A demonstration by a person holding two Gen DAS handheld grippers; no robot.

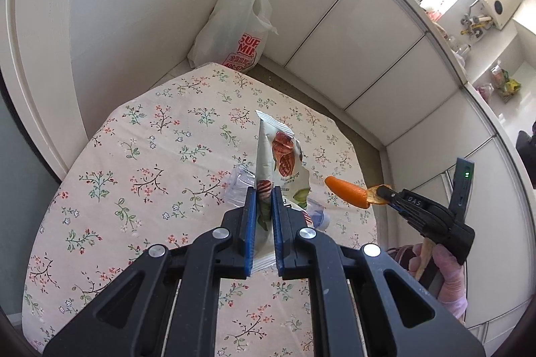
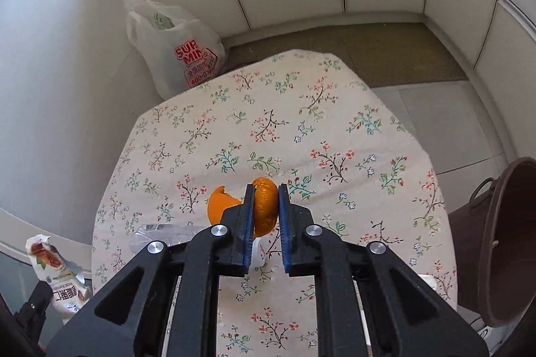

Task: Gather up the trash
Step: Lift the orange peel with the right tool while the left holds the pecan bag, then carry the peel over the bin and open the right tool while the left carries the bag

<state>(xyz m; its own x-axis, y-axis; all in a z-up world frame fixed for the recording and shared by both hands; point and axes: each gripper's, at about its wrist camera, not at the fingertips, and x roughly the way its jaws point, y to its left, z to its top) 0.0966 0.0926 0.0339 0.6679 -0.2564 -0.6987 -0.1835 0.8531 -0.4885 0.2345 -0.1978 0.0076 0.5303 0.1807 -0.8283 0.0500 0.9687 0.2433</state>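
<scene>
Left gripper (image 1: 264, 189) is clamped tight on the snack bag (image 1: 281, 162), blue pads pinching its lower edge, and the bag stands up above the surface (image 1: 134, 139) with its torn top pointing away. The same bag (image 2: 57, 270) shows at the far left in the right wrist view, off the edge of the floral cloth.

Right gripper (image 2: 264, 189) has its jaws drawn in narrow around an orange peel (image 2: 264, 209), the curled piece squeezed between the pads with a flap sticking out to the left. From the left wrist view that peel (image 1: 348, 194) hangs clear in the air off the gripper's tip (image 1: 385, 194), over the right edge of the surface, and a gloved hand (image 1: 445, 270) grips the handle below.

Down on the cloth, a clear plastic bottle (image 2: 160, 234) lies on its side just under the grippers, and a small white cup (image 1: 318, 218) sits near it, partly hidden.

Beyond the surface, a white shopping bag (image 2: 177, 55) with red print leans in the corner by the wall. A brown bin (image 2: 502, 239) stands at the right, its open mouth just beside the cloth's edge.
</scene>
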